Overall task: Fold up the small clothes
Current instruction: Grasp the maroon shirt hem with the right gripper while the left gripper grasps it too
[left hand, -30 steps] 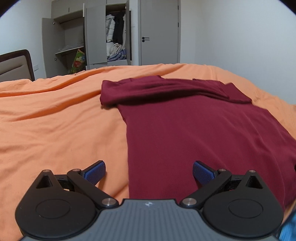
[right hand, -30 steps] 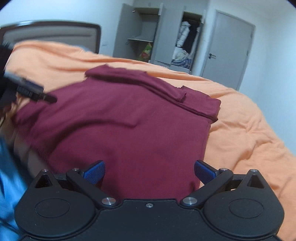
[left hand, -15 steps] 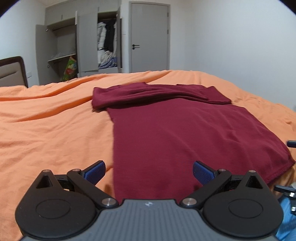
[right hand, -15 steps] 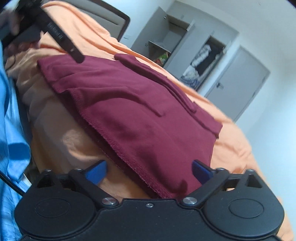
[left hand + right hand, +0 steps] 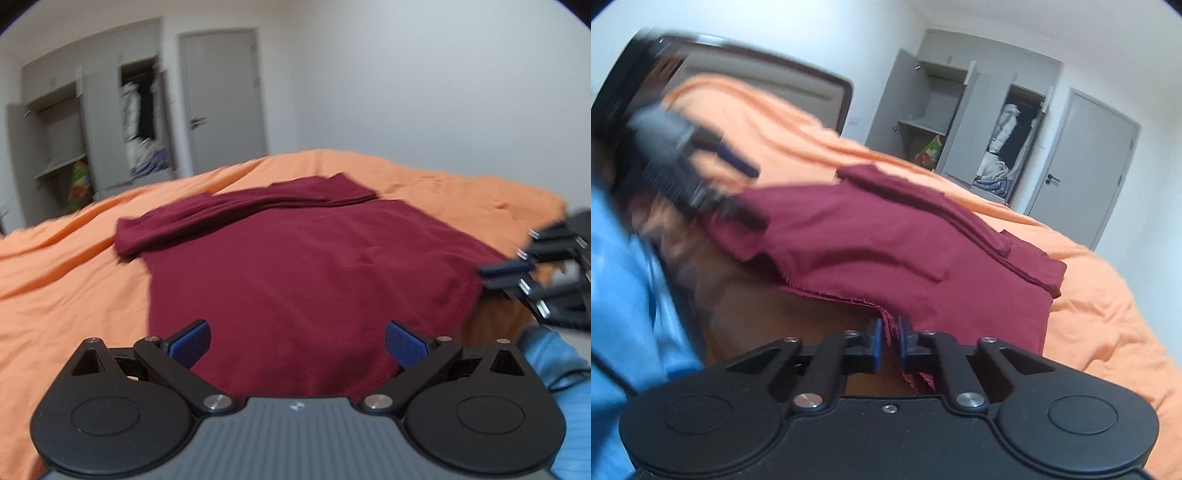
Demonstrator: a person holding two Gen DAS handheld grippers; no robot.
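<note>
R gripper (image 5: 889,345) pinched tight on hem of maroon shirt (image 5: 908,251), lifting that edge off orange bedcover (image 5: 1108,332); held low, tilted. L gripper (image 5: 297,341) spread wide, nothing in it, level just above the near hem. Shirt (image 5: 295,266) lies flat mid-bed, sleeves folded across at 12 o'clock. Blue sleeve (image 5: 554,369) at 4 o'clock. Wardrobe (image 5: 92,140) w/ doors ajar at 10 o'clock.
</note>
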